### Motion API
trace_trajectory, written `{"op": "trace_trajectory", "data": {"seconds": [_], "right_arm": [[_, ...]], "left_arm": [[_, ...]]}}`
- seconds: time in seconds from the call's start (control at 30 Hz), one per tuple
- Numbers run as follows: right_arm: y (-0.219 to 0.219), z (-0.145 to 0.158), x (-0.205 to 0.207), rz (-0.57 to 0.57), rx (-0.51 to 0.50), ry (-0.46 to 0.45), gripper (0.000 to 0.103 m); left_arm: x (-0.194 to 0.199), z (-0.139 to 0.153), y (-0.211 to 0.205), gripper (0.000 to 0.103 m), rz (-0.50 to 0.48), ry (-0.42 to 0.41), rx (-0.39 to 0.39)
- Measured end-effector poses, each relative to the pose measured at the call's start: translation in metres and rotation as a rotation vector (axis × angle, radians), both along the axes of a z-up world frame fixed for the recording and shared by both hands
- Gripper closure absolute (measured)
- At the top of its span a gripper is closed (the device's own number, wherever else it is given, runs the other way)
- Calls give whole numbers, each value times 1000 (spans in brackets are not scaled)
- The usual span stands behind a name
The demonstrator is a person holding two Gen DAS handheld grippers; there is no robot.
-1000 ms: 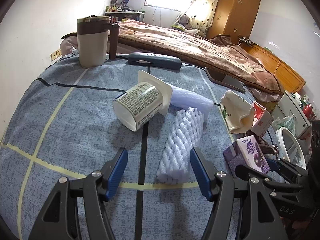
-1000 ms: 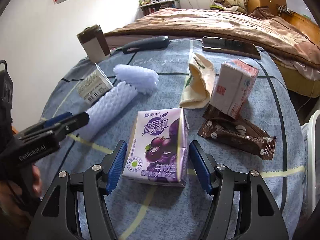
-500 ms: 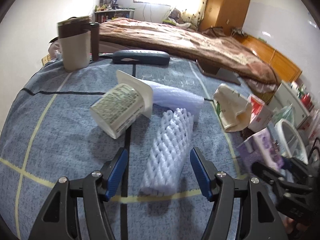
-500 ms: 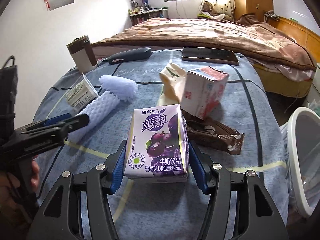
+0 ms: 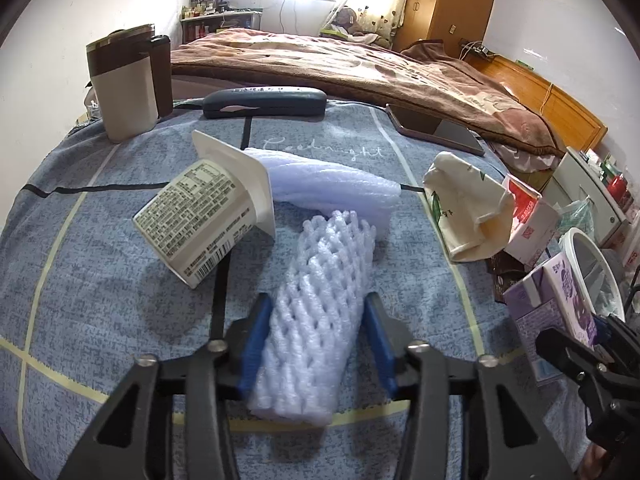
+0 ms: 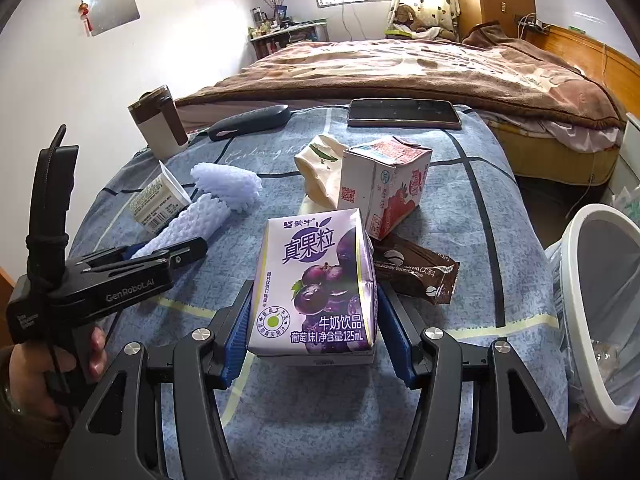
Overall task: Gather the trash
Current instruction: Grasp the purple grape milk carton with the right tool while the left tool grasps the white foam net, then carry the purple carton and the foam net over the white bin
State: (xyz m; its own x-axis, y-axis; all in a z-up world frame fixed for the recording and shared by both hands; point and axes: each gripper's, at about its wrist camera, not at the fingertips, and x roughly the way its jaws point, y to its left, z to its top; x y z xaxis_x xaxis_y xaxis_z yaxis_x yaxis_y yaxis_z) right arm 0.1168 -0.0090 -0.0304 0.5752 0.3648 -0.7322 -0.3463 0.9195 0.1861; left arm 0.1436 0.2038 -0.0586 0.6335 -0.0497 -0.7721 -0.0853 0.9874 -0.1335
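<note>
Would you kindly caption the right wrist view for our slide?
Right hand-held gripper grips a purple milk carton beside the white bin.

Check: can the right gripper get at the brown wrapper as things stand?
Probably not yet. The right gripper is shut on the purple carton. The brown wrapper lies bare just beyond it, nothing on top, so once the carton goes in the bin the way looks free.

yogurt cup [image 5: 204,216] left of foam net [image 5: 316,320] — phone [image 6: 403,113] behind

Frames: we see black gripper [image 6: 316,332] arms, silver screws.
Pads [image 5: 252,336]: blue, ribbed.
Marking: "GenRobot.AI" on our left gripper [image 6: 132,256].
</note>
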Motion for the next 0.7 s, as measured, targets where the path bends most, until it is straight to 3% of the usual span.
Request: {"op": "trace_trajectory", "data": {"seconds": [0.2,0.7], "right_arm": [[-4,4,-3,-6,12,-14,43],[-31,22,-21,-29,59,-51,43]], "left_arm": [[-6,5,-5,67,3,-8,5],[-39,40,-36,68,-26,-93,7]]}}
